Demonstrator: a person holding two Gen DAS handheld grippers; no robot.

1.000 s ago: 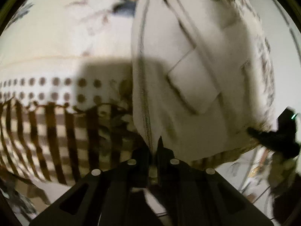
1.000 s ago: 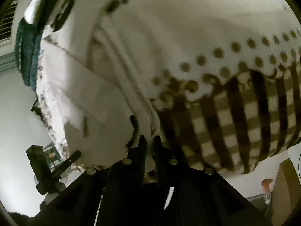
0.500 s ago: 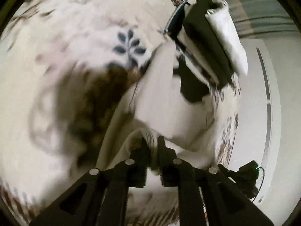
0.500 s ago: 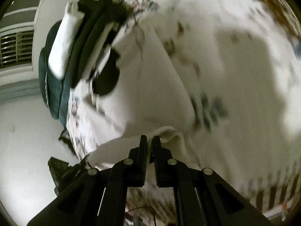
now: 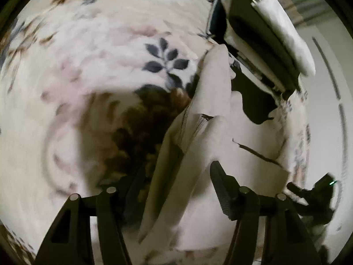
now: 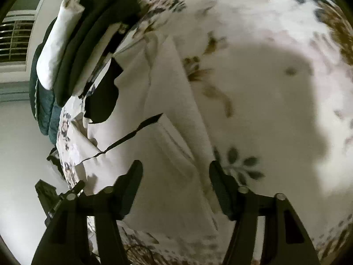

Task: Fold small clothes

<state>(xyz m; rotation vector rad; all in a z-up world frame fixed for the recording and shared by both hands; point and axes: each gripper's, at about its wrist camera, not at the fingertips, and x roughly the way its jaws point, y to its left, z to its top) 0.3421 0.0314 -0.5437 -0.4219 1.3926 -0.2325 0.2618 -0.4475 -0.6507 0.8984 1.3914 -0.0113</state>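
I had both tools over the white cloth on the flowery blanket. The left gripper had its jaws wide apart and held nothing. The right gripper was wide apart too, with nothing in it. The cloth lay loose on the blanket, near the edge of the bed, with one fold laid over. I think I was between folds. Next I would need to pinch an edge with each tool and bring it across for another fold. The cloth was long and thin. Its long way ran from my tools out toward the pile of folded clothes, and its far tip almost reached that pile.
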